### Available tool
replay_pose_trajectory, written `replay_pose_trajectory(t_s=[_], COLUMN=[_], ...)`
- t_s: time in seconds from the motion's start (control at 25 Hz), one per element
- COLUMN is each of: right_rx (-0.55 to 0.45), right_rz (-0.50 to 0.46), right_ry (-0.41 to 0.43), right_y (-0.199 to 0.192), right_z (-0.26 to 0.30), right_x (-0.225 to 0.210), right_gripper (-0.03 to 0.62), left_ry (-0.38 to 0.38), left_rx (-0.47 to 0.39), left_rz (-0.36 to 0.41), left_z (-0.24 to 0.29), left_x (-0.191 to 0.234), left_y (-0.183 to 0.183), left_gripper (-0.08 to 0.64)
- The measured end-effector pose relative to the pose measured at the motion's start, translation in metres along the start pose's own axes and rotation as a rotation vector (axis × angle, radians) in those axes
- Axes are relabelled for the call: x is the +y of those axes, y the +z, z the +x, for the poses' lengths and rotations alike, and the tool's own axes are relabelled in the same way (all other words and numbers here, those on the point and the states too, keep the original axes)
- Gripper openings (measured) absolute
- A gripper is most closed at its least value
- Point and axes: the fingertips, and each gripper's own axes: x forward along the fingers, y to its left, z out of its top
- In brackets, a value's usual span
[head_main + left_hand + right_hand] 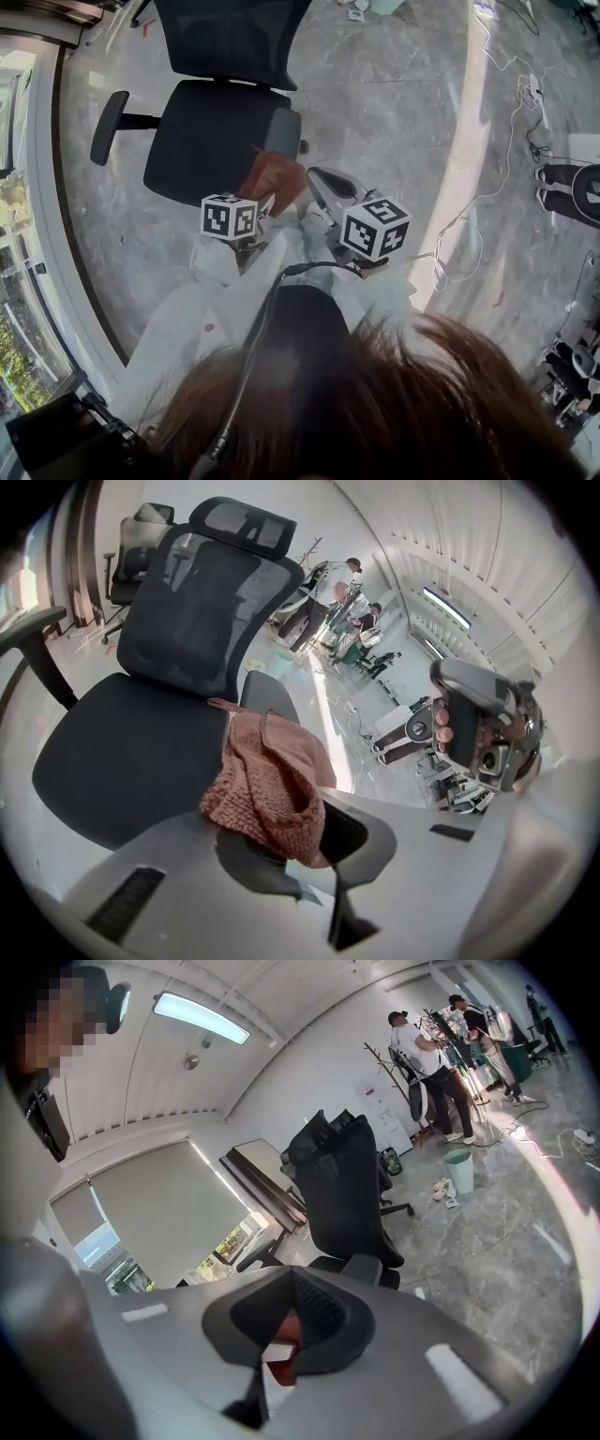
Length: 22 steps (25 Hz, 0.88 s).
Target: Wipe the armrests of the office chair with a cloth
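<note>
You saw white cables [441,267] trailing over the grey marble floor [394,112] at right, and a pale green bin [459,1170] upper right.

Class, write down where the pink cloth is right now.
The cloth is pinched in the left tool, at the head view's middle, over the chair seat's front corner, left of the right tool.

Looks like an open office-cum-lab hall: polished grey stone floor [394,103], mesh office chair [202,630], roller blind [159,1213] on the window, ceiling strip light [202,1018], loose cables [441,267], people [427,1063] beside equipment racks.
</note>
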Motion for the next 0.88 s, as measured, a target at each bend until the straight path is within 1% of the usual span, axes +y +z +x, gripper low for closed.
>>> replay_pose_trajectory(t_s=[0.12, 0.24, 0.32, 0.48, 0.6, 0.76, 0.88], right_rx=[-0.009, 0.0, 0.007, 0.018, 0.027, 0.036, 0.033], right_rz=[0.018, 0.025, 0.032, 0.047, 0.06, 0.075, 0.071], right_ry=[-0.008, -0.02, -0.028, -0.054, -0.076, -0.095, -0.112], right_y=[-0.001, -0.004, -0.004, -0.01, -0.012, -0.001, -0.002], right_z=[0.001, 0.006, 0.008, 0.006, 0.004, 0.0, 0.0], right_x=[-0.002, -0.003, -0.008, -0.018, -0.027, -0.05, -0.053], right_gripper=[0.002, 0.002, 0.002, 0.002, 0.002, 0.002, 0.002], left_ry=[-0.018, -0.018, 0.007, 0.028, 0.019, 0.015, 0.029], left_rx=[0.034, 0.012, -0.002, -0.007, -0.005, -0.007, -0.014], left_rz=[0.013, 0.016, 0.035, 0.091, 0.107, 0.126, 0.155], left_z=[-0.005, -0.003, 0.002, 0.022, 0.043, 0.076, 0.087], left_x=[0.002, 0.013, 0.02, 0.03, 0.034, 0.032, 0.038], left_y=[-0.011, -0.003, 0.014, 0.05, 0.079, 0.13, 0.151], left_gripper=[0.035, 0.035, 0.034, 0.035, 0.035, 0.034, 0.035])
